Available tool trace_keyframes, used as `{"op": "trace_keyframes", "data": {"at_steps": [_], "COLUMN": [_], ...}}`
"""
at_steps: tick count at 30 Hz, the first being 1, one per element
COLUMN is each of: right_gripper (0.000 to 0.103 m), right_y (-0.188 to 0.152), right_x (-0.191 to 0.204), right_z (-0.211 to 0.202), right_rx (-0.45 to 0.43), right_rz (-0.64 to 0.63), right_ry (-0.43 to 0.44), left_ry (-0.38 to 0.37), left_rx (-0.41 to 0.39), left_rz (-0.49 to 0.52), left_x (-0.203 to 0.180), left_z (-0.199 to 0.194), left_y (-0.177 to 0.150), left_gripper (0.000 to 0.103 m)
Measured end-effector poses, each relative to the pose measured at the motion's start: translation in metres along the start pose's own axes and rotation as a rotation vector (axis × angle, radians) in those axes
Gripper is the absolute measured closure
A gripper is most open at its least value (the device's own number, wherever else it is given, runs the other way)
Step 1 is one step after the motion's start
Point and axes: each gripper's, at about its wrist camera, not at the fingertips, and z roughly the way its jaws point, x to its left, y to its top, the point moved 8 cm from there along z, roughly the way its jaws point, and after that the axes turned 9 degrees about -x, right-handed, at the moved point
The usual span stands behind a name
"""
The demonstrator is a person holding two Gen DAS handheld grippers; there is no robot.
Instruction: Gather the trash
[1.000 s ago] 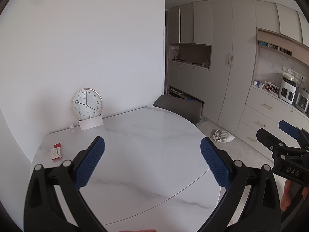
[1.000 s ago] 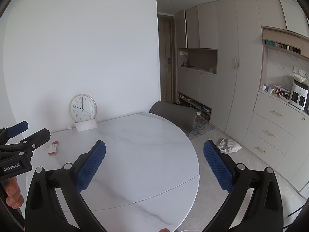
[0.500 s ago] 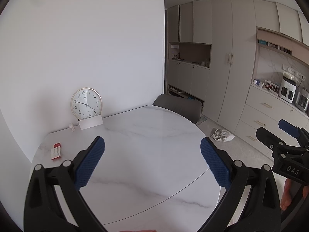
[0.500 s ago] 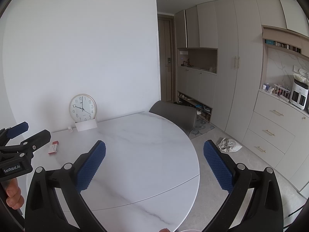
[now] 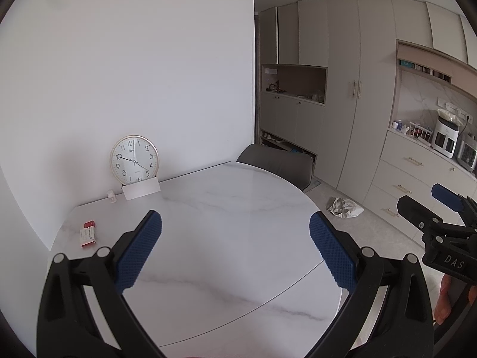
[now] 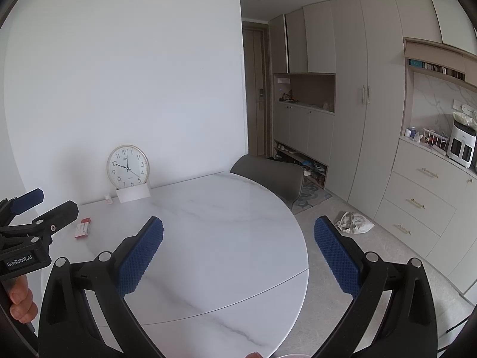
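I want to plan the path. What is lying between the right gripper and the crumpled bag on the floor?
In the right wrist view, only bare floor lies between the open right gripper and the crumpled bag; the table edge is left of it.

Chair [image 6: 268,176] stands between table [image 6: 214,238] and floor trash [image 6: 353,223].

Soft, even daylight fills both views, bright without harsh glare. The white wall [image 5: 149,59] shades darker toward its lower left. The counter [image 5: 223,208] carries a faint sheen. Fisheye distortion bends the cabinets [image 6: 342,89], and black vignetting rings every corner.
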Motion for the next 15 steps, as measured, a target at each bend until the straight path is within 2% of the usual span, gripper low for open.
{"op": "trace_keyframes", "data": {"at_steps": [15], "right_gripper": [0.003], "right_y": [0.0], "right_x": [-0.0003], "right_z": [0.0021], "right_rx": [0.003], "right_rz": [-0.002], "right_ry": [-0.001], "left_ry": [0.01], "left_rx": [-0.02], "left_rz": [-0.007], "left_x": [-0.0002], "left_z": [0.0014], "left_y": [0.0018], "left_gripper": [0.008]}}
